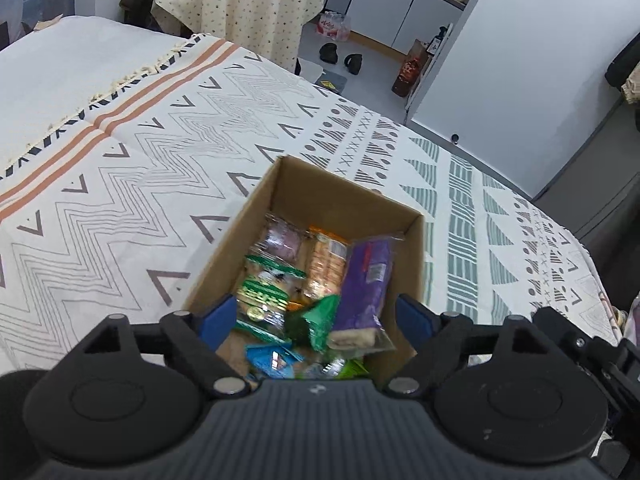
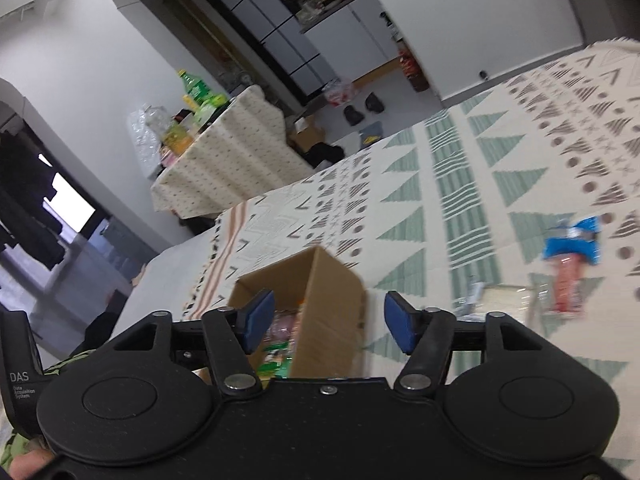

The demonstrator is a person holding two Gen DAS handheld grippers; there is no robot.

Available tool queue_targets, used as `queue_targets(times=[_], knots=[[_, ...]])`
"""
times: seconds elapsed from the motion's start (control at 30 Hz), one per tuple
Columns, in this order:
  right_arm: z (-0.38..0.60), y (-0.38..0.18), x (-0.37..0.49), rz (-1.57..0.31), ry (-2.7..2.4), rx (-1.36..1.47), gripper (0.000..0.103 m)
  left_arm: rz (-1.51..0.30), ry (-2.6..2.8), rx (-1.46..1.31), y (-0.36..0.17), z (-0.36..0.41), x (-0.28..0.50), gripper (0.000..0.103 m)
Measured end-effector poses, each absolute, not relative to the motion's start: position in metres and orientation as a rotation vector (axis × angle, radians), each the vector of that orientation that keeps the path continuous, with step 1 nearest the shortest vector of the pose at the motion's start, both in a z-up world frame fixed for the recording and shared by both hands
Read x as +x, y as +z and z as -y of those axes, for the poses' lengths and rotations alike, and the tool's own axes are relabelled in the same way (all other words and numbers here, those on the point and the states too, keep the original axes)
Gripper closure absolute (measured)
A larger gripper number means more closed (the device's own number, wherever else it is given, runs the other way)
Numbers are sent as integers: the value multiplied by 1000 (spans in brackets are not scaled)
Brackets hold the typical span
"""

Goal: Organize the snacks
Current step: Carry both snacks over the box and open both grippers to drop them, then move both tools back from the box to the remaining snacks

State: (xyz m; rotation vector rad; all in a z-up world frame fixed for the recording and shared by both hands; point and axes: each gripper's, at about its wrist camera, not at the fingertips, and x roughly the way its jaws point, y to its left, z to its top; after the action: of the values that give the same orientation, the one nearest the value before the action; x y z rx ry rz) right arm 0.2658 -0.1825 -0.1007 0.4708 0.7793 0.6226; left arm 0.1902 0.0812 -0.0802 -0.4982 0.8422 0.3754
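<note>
A: What do the tools look like?

B: The left gripper [image 1: 316,316] is black plastic with blue pads [image 1: 218,316], round silver pivot pins and a ribbed grey body.

A: And the other one?

B: The right gripper [image 2: 328,322] matches it; white "DAS" lettering [image 2: 19,377] sits beside it, near a green patterned sleeve [image 2: 64,364].

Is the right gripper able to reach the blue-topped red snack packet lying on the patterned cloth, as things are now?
Probably yes. The right gripper is open and empty, and the blue-topped red snack packet lies uncovered on the patterned cloth, off to its right. The cardboard box sits directly ahead, not between them.
</note>
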Motion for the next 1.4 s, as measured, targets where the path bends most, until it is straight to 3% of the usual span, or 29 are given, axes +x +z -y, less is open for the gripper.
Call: queue_targets(times=[0.3, 0.93, 1.2, 1.4], knots=[[227, -88, 254, -763, 577, 433, 33, -849, 312, -530, -70, -47, 190, 16], [301, -74, 230, -756, 443, 363, 32, -834, 134, -487, -54, 30, 188, 16], [316, -85, 230, -782, 400, 315, 25, -863, 99, -466, -64, 51, 192, 16], [329, -108, 235, -811, 363, 346, 13, -901, 83, -436, -81, 65, 199, 16]])
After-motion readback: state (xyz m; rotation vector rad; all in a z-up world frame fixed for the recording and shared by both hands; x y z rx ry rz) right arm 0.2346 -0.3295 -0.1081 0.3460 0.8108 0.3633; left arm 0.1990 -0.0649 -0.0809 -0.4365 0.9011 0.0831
